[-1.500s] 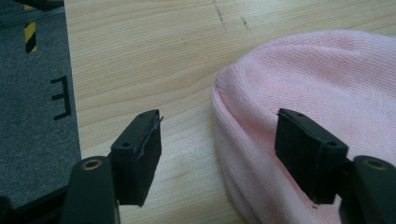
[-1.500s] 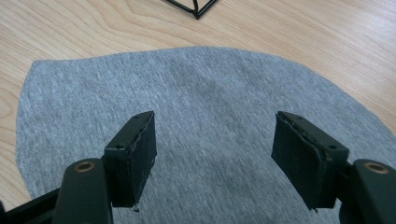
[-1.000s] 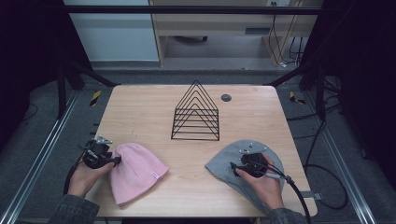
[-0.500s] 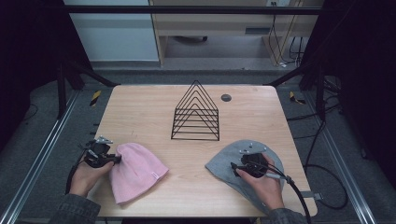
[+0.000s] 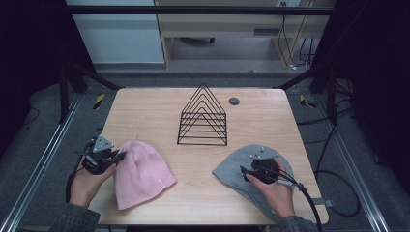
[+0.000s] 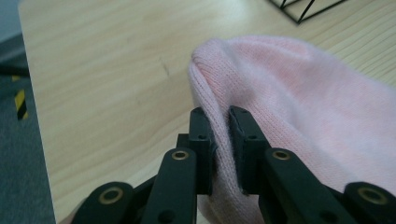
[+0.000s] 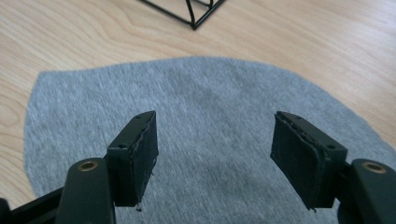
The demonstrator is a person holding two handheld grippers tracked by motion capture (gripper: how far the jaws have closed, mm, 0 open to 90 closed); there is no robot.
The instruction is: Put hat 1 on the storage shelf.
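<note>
The left gripper (image 6: 220,140) has just been closing and pinches the pink hat's (image 6: 299,102) edge. The right gripper (image 7: 212,154) hangs wide open right over the grey hat (image 7: 210,102), pointing forward along the desk (image 5: 154,111).

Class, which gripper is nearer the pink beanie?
Left. The left gripper pinches the pink beanie at its edge; the right gripper hovers open over the grey beanie.

Each black claw (image 5: 117,155) carries a grey three-cornered plate, brass-ringed screws and a trailing black cable; sleeves grey.
</note>
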